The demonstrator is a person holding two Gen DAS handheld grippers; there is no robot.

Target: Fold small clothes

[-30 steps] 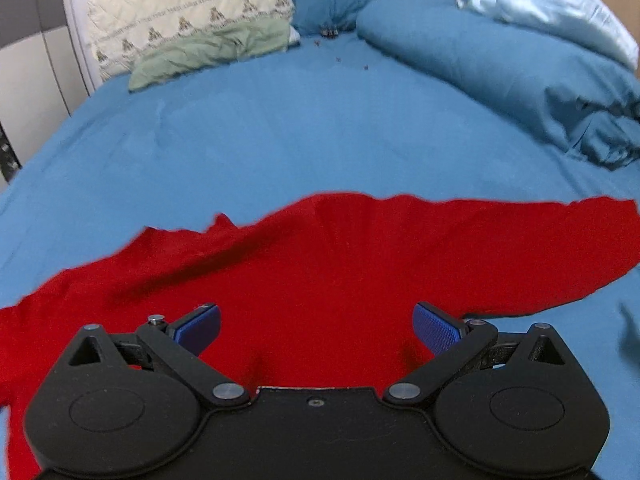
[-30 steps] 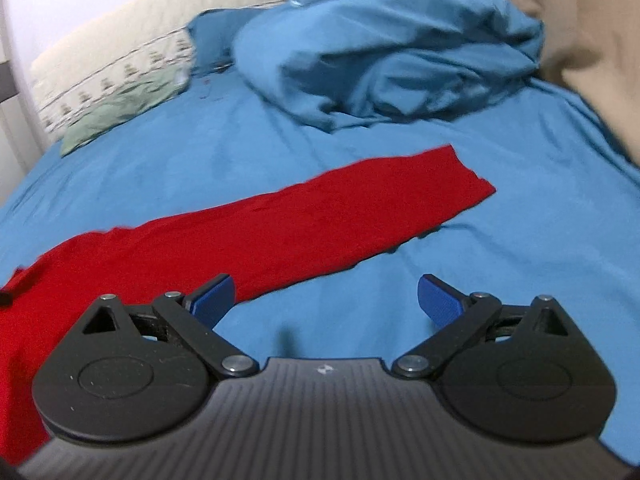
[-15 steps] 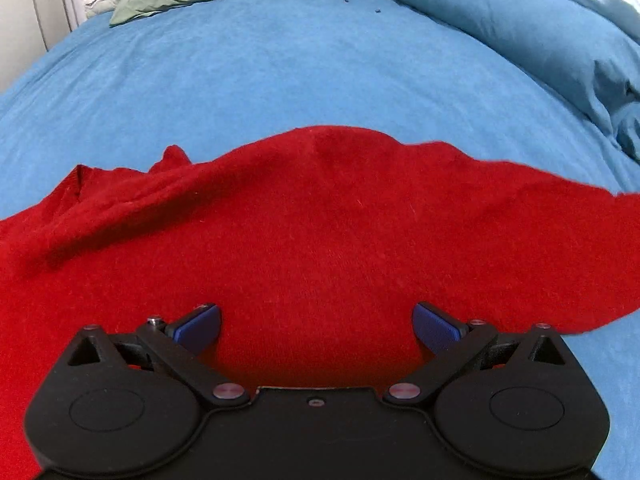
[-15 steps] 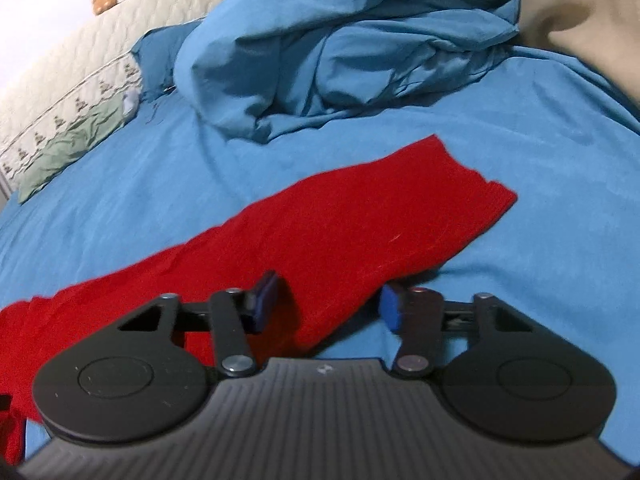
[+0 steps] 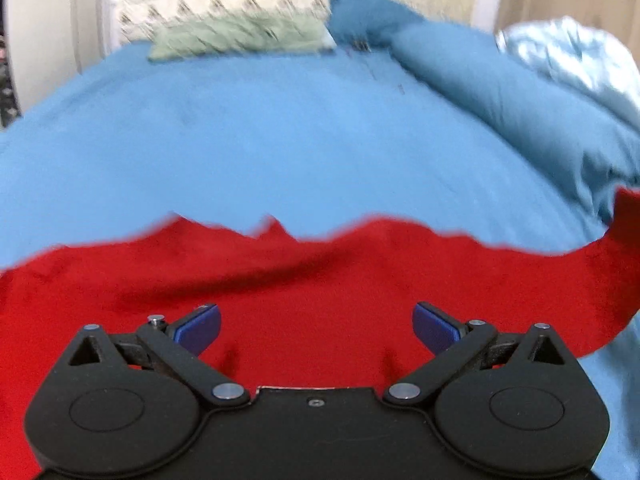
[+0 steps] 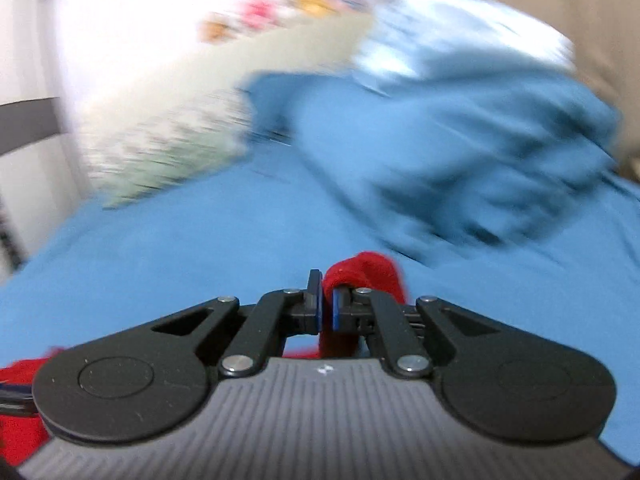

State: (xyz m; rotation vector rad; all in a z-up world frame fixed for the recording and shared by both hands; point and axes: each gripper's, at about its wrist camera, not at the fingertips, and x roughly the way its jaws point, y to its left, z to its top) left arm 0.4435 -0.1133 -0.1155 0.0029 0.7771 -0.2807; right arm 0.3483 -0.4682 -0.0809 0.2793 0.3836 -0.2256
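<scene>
A red knit garment (image 5: 320,280) lies spread across the blue bed sheet (image 5: 280,140) in the left wrist view. Its right end (image 5: 620,248) rises off the bed at the frame's right edge. My left gripper (image 5: 316,326) stands open just above the red cloth, with nothing pinched between its blue pads. In the blurred right wrist view my right gripper (image 6: 327,308) is shut on a bunched fold of the red garment (image 6: 364,272), lifted above the sheet. More red cloth (image 6: 20,412) shows at the lower left.
A rumpled blue duvet (image 5: 520,112) with a pale blue blanket (image 5: 568,56) is heaped at the right of the bed. A green cloth (image 5: 240,38) and a patterned cream pillow (image 5: 224,0) lie at the head. Soft toys (image 6: 272,12) line the headboard.
My right gripper closed on the red sleeve end and lifted it off the bed. My left gripper stayed open and pulled back, so more blue sheet shows beyond the cloth.
</scene>
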